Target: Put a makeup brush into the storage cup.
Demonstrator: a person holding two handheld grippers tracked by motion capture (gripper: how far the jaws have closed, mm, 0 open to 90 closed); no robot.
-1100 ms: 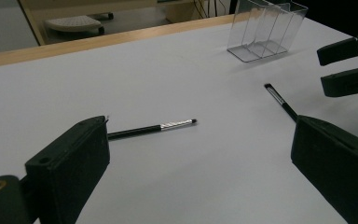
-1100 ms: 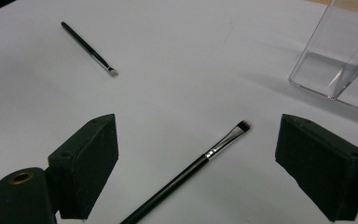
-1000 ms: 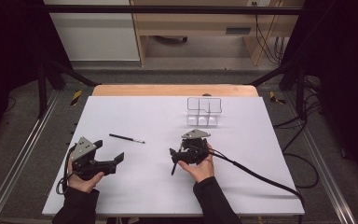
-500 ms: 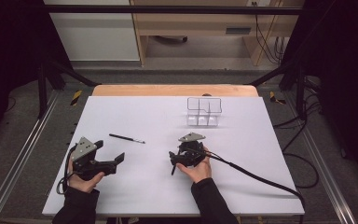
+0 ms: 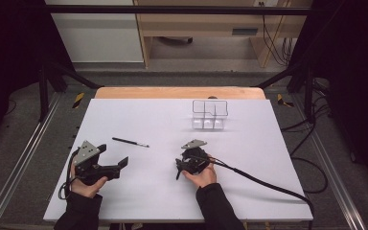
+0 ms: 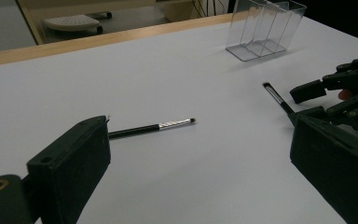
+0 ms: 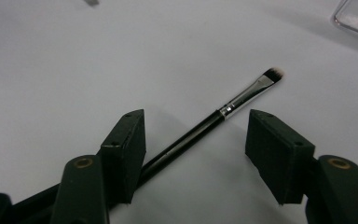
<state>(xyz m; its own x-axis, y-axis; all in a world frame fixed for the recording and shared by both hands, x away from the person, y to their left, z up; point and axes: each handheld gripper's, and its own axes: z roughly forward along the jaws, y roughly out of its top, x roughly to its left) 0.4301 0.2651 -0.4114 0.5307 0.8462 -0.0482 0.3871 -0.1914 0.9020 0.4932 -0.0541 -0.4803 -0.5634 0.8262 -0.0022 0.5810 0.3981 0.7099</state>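
My right gripper (image 5: pixel 178 168) is low over the white table (image 5: pixel 249 191), pointing down at a thin black makeup brush (image 7: pixel 200 133). The brush lies flat between its jaws, handle close to the left pad (image 7: pixel 127 144), bristle tip past them. The jaws have just been closing; a gap still shows at the right pad, so the gripper is open. My left gripper (image 5: pixel 112 155) rests wide open at the near left, holding nothing. A second black brush (image 5: pixel 130 142) with a silver ferrule lies just beyond it, also seen as the brush (image 6: pixel 151 127) ahead of the left jaw.
A clear divided organizer (image 5: pixel 210 115) stands toward the back right of the table, empty as far as I can see. The right gripper's cable (image 5: pixel 268 184) trails off to the near right. A wooden strip (image 5: pixel 179 92) borders the far edge.
The right gripper has sunk a little toward the table and its jaws have narrowed around the brush lying there. The left gripper and the other brush have not moved.
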